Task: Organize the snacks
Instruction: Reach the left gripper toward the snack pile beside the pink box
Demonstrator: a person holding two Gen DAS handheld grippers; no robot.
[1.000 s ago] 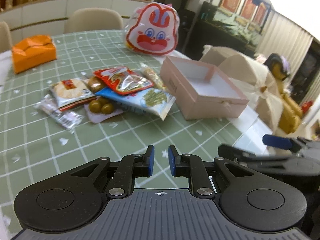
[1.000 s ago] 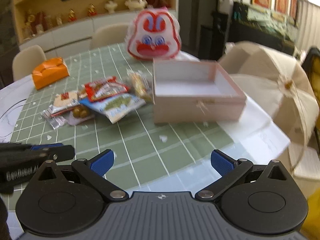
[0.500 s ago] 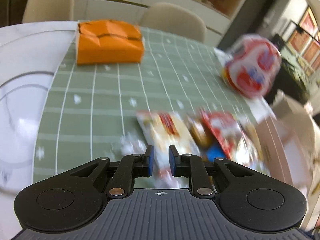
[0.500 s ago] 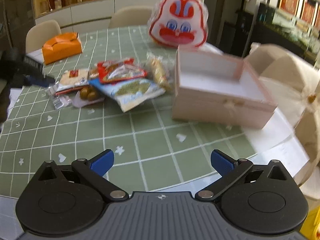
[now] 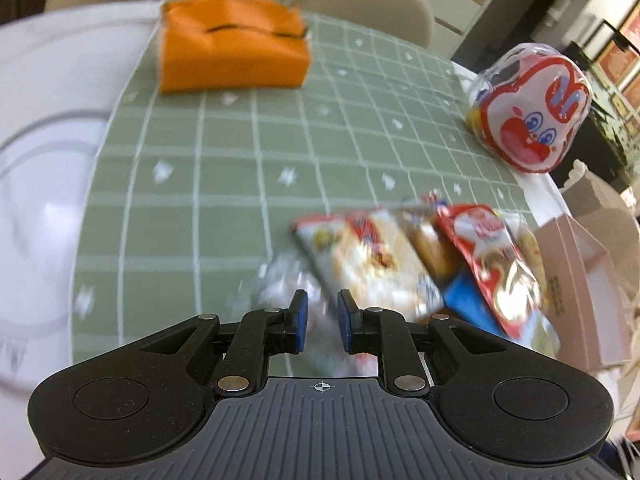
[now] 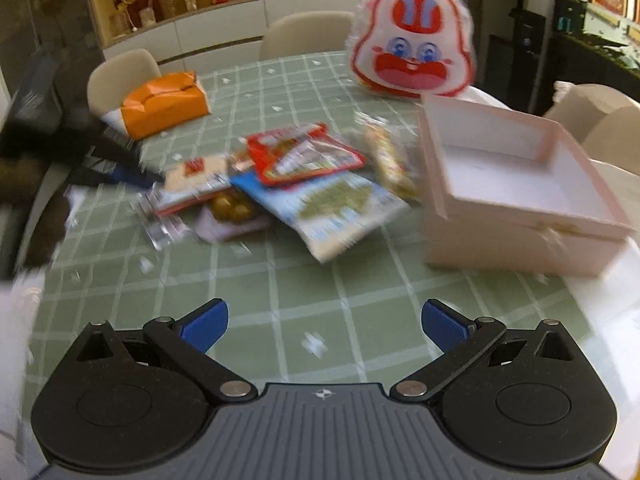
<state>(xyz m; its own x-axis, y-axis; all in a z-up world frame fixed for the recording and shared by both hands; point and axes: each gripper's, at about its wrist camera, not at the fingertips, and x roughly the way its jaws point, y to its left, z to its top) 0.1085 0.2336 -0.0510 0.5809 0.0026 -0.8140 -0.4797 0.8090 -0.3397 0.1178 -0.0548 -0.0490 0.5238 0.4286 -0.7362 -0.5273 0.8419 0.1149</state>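
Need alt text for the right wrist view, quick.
Open right gripper hovers over a green checked table, facing a snack pile beside an empty pink box. Behind: bunny bag, orange pack.

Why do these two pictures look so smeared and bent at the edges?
Left wrist view: motion blur smears the snack packets and orange box; the left gripper itself stays sharp. Right wrist view: milder blur on the snack pile and pink box; the fisheye lens curves the tablecloth grid.
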